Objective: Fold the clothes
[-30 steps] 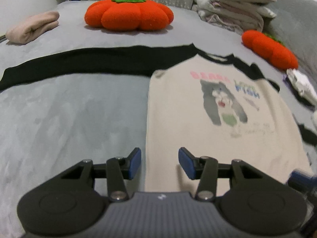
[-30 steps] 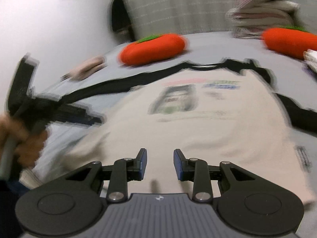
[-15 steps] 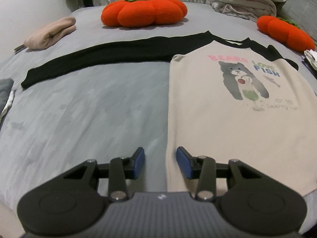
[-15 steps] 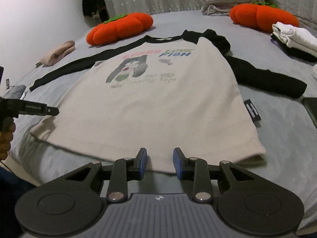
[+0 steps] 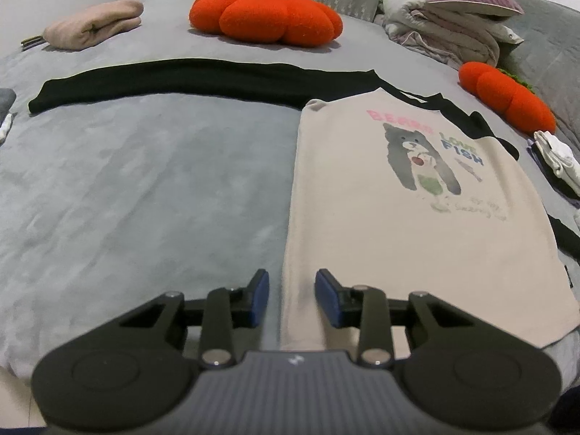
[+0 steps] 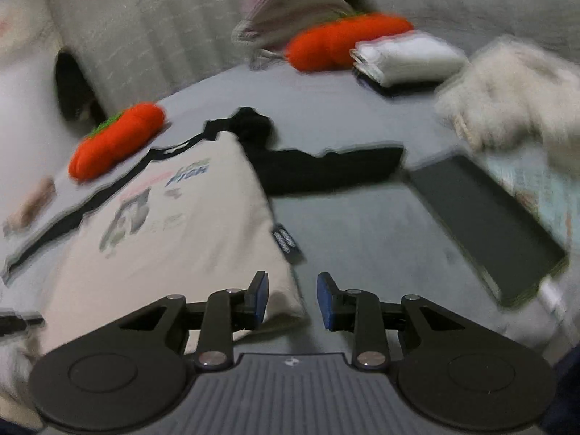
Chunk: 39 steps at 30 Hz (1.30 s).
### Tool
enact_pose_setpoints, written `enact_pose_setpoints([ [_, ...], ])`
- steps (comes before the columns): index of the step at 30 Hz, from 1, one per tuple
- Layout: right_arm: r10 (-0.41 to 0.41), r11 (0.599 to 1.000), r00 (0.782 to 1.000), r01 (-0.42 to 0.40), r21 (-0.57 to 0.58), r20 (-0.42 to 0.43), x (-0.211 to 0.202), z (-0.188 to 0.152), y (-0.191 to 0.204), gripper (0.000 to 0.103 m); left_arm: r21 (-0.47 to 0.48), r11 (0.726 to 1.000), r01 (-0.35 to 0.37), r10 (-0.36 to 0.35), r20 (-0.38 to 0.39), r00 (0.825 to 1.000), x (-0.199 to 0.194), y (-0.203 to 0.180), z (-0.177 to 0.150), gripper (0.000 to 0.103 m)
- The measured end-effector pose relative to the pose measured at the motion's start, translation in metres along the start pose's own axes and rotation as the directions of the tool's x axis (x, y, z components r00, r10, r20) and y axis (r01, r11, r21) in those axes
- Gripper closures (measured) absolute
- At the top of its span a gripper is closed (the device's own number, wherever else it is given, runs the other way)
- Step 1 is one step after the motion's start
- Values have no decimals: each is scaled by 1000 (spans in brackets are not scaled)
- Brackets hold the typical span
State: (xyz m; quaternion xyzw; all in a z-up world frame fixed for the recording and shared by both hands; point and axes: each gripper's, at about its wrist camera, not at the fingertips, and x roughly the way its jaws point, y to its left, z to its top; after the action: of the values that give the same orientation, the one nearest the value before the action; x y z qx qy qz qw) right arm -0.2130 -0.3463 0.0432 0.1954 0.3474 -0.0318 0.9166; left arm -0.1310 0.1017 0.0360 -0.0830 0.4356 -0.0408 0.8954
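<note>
A cream shirt (image 5: 398, 224) with a bear print and black sleeves lies flat on the grey bed (image 5: 145, 188). Its long left sleeve (image 5: 181, 79) stretches out sideways. My left gripper (image 5: 291, 299) straddles the shirt's left side edge near the hem; its jaws are closing, the cloth edge lies between them, and the pads stand apart from it. In the blurred right wrist view, my right gripper (image 6: 293, 301) hovers open at the shirt's (image 6: 163, 246) lower right corner, close to a small dark label (image 6: 286, 243). The right sleeve (image 6: 326, 166) lies bent beyond it.
Two orange pumpkin cushions (image 5: 268, 14) (image 5: 507, 98), a folded pink garment (image 5: 94, 25) and piled bedding (image 5: 453, 25) lie at the back. To the right lie folded white clothes (image 6: 406, 58), a dark flat device (image 6: 485, 224) and a fluffy white item (image 6: 514, 94).
My right gripper has swung right, from the middle of the hem to the shirt's lower right corner. The left gripper's jaws have narrowed over the left edge.
</note>
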Motion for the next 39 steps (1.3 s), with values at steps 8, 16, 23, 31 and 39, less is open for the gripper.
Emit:
enact_pose_setpoints([
  [8,35,997,999,-36,-65,-26,3,-4,8,91,-3,1000,-7,7,22,1000,-6,-6,0,95],
  [16,84,996,995,-82,-34,54,-33,10,7,93,-77,995,55,-50,72,996,-36,3,5,96],
  [23,162,986,986,-160,-50,44,-56,13,18,93,-74,996,40,-34,78,996,-40,1,6,96],
  [31,129,990,990,-132,-53,-51,-24,-2,11,93,48,997,-63,60,58,996,-24,-15,-1,95],
  [39,128,992,992,-128,-5,-16,-10,18,-9,81,43,990,-135,133,38,990,-8,-12,5,79],
])
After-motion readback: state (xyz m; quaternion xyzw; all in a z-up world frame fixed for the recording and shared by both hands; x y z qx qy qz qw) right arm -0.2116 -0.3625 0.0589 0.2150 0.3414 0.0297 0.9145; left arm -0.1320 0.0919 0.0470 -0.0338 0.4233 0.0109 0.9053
